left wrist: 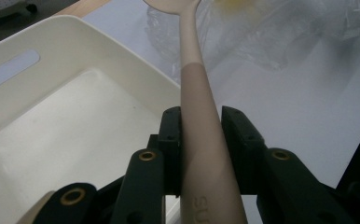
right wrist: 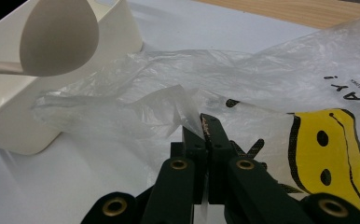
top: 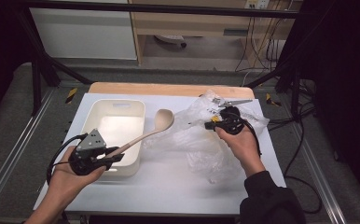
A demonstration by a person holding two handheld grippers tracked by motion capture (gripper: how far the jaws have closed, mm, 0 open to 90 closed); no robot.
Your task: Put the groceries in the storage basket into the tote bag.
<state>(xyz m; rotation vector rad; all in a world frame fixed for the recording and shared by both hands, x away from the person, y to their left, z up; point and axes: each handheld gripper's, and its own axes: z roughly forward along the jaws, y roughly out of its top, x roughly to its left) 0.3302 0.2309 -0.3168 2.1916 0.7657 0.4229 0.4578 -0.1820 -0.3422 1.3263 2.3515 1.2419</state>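
Observation:
A beige wooden spoon (top: pixel 155 127) is held by its handle in my left gripper (top: pixel 114 156), shut on it at the near corner of the cream bin (top: pixel 93 116). The handle (left wrist: pixel 197 121) runs up between the jaws, and the bowl (right wrist: pixel 59 38) hovers past the bin's right wall, toward the bag. My right gripper (top: pixel 209 125) is shut on a fold of the clear plastic bag (top: pixel 201 140). The film (right wrist: pixel 178 105) is pinched at the jaw tips, and a yellow smiley print (right wrist: pixel 336 154) lies beside them.
The white board (top: pixel 169 186) covers a wooden table (top: pixel 169 88). Scissors (top: pixel 234 101) lie by the bag's far edge. Black frame legs and cables stand at both sides. The bin (left wrist: pixel 52 121) holds nothing.

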